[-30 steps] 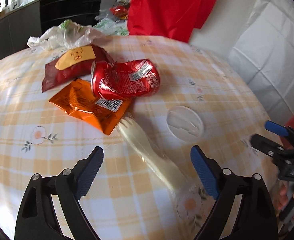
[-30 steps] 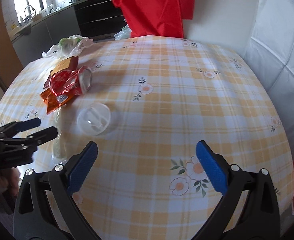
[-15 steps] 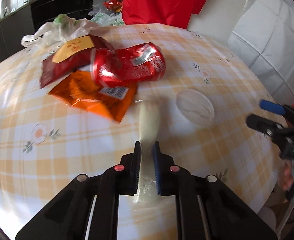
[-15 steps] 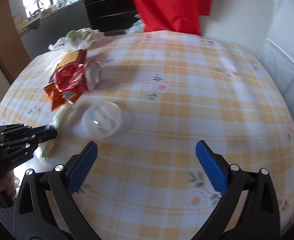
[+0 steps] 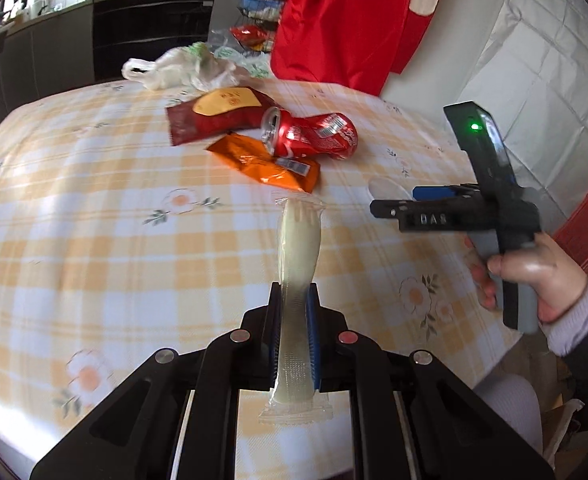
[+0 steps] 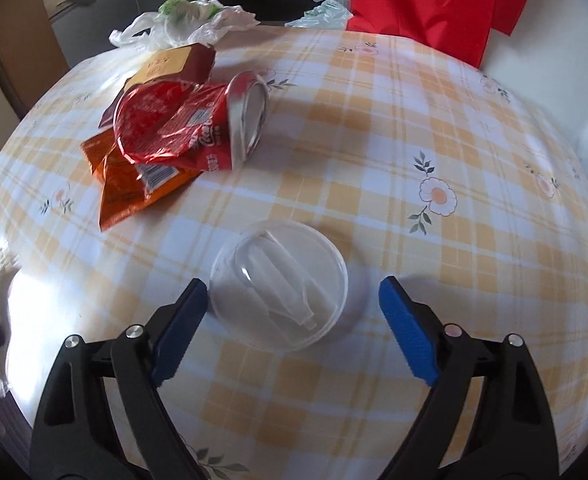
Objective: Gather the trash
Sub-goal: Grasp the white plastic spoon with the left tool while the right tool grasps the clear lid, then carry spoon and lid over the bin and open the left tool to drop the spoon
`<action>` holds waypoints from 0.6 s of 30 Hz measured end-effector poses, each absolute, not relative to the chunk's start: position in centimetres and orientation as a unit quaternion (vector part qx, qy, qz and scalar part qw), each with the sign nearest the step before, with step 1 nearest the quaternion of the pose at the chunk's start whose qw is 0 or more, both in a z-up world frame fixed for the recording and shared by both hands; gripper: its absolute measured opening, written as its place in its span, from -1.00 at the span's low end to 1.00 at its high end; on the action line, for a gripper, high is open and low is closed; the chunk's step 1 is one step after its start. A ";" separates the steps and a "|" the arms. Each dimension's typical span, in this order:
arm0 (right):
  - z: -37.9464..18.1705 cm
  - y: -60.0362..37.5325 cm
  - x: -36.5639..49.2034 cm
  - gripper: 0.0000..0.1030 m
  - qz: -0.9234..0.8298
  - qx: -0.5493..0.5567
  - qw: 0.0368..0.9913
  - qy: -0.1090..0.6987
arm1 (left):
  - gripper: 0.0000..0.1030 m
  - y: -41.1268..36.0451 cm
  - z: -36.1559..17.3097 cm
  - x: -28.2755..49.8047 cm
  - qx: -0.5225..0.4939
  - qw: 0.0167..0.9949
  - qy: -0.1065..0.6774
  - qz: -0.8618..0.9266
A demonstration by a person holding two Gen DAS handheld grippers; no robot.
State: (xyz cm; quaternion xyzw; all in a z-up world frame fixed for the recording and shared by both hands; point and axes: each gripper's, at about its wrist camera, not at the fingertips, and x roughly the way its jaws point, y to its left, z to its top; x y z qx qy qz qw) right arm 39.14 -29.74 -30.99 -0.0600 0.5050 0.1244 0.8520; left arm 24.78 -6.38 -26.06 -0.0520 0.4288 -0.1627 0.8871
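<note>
Clear plastic wraps the disposable fork (image 5: 299, 256) that the left tongs (image 5: 294, 332) are clenched on, lifted off the yellow-checked tabletop (image 5: 94, 216) with its long axis running straight out along the fingers, prongs away from the camera. Moving rightward, the right tongs (image 6: 294, 320) stand released but have just been closing, and the round clear lid (image 6: 280, 285) lies flat on the tabletop directly between their blue pads (image 6: 408, 332), the left pad just beside its rim and the right one a little apart. That is the relation the coming move turns on, I judge: the lid sits dead ahead of the right hand (the left is already full), so the tongs need only narrow around its rim.

By count: one wrapped fork, one lid, one crushed red can (image 6: 190, 124), two snack wrappers (one orange (image 6: 134, 184), one dark red (image 5: 218, 114)), and one crumpled white plastic bag (image 5: 178, 70) at the far edge.
</note>
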 end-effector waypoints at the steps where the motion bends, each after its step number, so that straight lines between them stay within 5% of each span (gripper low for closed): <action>1: -30.9 -29.7 39.1 0.40 0.125 -0.058 0.853 0.503 | -0.77 -5.8 -25.9 24.3 -0.055 0.889 0.426 -0.162; 18: -22.4 -26.8 29.2 0.30 0.194 0.000 0.881 0.432 | -0.77 -0.1 -19.9 14.2 -0.088 0.910 0.380 -0.139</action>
